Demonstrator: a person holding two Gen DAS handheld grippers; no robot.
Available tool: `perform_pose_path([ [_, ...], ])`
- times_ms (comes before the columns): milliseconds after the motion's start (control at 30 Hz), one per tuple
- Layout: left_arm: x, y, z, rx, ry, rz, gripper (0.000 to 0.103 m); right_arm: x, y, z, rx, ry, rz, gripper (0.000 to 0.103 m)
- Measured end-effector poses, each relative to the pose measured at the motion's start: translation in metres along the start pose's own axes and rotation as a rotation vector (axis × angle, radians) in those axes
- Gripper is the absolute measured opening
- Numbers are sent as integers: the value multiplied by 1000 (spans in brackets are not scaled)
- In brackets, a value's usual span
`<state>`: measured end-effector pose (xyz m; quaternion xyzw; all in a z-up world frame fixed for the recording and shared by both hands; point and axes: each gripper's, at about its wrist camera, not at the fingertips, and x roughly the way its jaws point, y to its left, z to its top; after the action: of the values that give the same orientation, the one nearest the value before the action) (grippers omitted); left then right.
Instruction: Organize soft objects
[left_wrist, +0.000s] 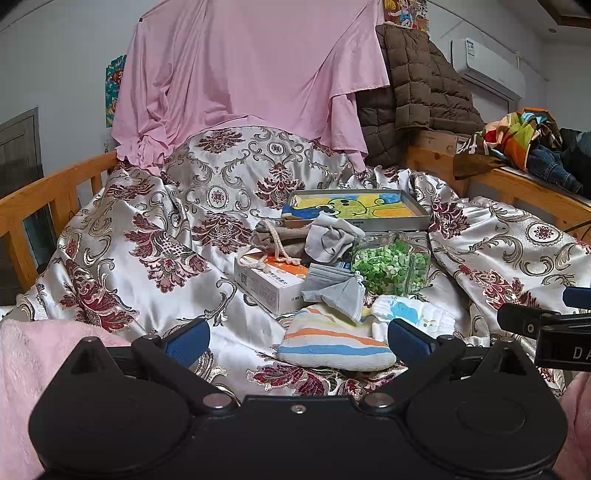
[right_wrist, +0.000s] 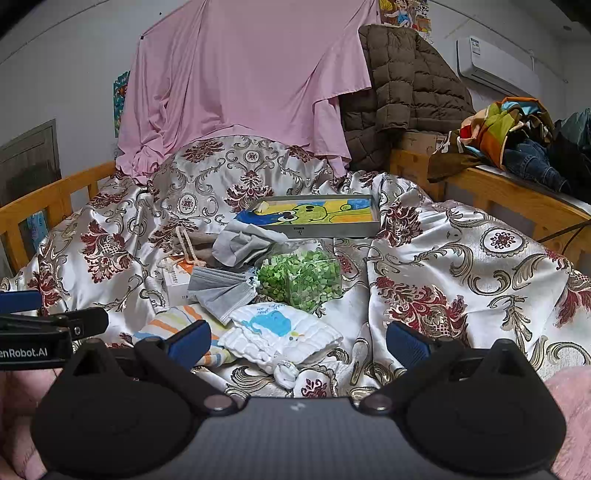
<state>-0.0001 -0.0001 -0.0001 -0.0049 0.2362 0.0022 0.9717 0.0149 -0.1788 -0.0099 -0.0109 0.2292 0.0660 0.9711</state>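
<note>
Both wrist views low, side-by-side, facing same bedspread (left_wrist: 155, 206) clutter.

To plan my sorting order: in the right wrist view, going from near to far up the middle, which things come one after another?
White cloth with blue whale print → clear bag of green pieces → grey tray with a colourful frog picture → pink draped sheet.

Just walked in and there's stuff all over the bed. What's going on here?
A person holds two grippers over a small pile on the patterned bedspread. The left gripper is open in front of the striped cloth; the right gripper is open before the white whale-print cloth. Neither grips anything yet. A grey face mask, a bag of green bits and a framed picture lie behind.
</note>
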Motion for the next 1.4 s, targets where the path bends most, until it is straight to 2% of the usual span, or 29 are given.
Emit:
perform_pose_path([
  [1067, 0, 0, 0, -1, 2, -3, 102, 1, 0, -1, 9, 4, -6, 103],
  [1233, 8, 3, 4, -22, 32, -17, 102, 6, -5, 5, 31, 43, 4, 103],
  [1400, 28, 7, 20, -37, 100, -75, 102, 31, -11, 18, 14, 122, 70, 103],
])
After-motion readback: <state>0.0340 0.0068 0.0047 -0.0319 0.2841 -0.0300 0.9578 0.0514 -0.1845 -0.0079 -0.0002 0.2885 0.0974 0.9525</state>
